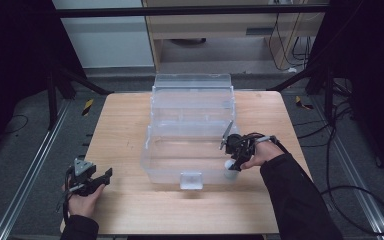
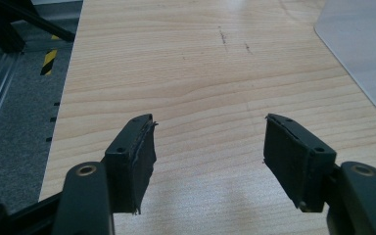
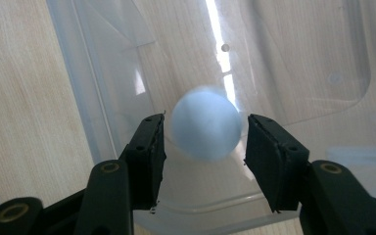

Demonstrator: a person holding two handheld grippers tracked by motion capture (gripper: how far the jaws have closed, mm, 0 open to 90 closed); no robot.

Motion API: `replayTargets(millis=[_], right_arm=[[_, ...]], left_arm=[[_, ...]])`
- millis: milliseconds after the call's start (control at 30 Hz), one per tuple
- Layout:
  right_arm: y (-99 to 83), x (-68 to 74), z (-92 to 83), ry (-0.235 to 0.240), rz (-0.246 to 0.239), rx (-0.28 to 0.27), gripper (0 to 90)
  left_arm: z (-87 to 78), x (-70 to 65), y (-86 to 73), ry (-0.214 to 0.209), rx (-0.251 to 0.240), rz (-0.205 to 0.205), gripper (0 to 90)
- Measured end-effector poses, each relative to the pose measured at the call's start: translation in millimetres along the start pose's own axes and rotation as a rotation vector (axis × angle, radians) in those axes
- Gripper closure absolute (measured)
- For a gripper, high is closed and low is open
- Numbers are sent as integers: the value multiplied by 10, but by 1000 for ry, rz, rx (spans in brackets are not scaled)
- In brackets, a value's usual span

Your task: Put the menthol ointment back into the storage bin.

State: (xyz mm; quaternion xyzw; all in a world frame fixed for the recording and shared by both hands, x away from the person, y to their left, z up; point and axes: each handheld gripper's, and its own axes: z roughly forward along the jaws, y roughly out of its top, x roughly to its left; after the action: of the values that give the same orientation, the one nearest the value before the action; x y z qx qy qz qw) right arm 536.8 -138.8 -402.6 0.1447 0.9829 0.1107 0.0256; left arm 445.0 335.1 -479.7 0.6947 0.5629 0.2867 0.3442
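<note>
The desk is pale wood and carries one clear plastic box, its lid tipped back at the far side and a small latch on the near wall. That box is the biggest thing here, see-through all over, so the wood grain shows through its floor.

Two tools are in play, one in each hand. The right tool hangs over the box's near right corner, pointing down into it. Its jaws stand only a little apart with one ball between them; a thin gap shows on each side of the ball, so the pads are beside it, not pressing. The ball is pale blue-white, round, plain and blurred at its edges. From above it shows as a light spot just below the right hand, at the box's front wall.

The left tool sits low over bare desk near the left front corner, well apart from the box, its jaws spread wide with nothing between them.
</note>
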Motion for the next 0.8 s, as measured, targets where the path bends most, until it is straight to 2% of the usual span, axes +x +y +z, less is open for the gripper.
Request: replayTargets(millis=[200, 367, 467, 600, 633, 733, 767, 800], right_arm=[[-20, 10, -13, -3, 1, -17, 491], [-42, 27, -94, -9, 27, -53, 465], [-90, 56, -205, -29, 51, -116, 433], [-194, 105, -366, -68, 109, -233, 360], [-194, 105, -366, -68, 109, -233, 360], [-324, 157, -490, -115, 169, -357, 277], [-402, 182, -539, -141, 209, -421, 265], [-437, 193, -556, -158, 227, -447, 243]], left_arm=[[-3, 0, 1, 0, 0, 2, 359], [-3, 0, 2, -3, 0, 1, 359], [-5, -1, 3, -2, -1, 1, 358], [-8, -8, 4, -3, -1, 2, 357], [-8, -8, 4, -3, -1, 2, 357], [-10, -12, 4, -2, -2, 1, 357], [-10, -14, 5, -2, -2, 1, 357], [-11, -15, 5, -2, -3, 2, 357]])
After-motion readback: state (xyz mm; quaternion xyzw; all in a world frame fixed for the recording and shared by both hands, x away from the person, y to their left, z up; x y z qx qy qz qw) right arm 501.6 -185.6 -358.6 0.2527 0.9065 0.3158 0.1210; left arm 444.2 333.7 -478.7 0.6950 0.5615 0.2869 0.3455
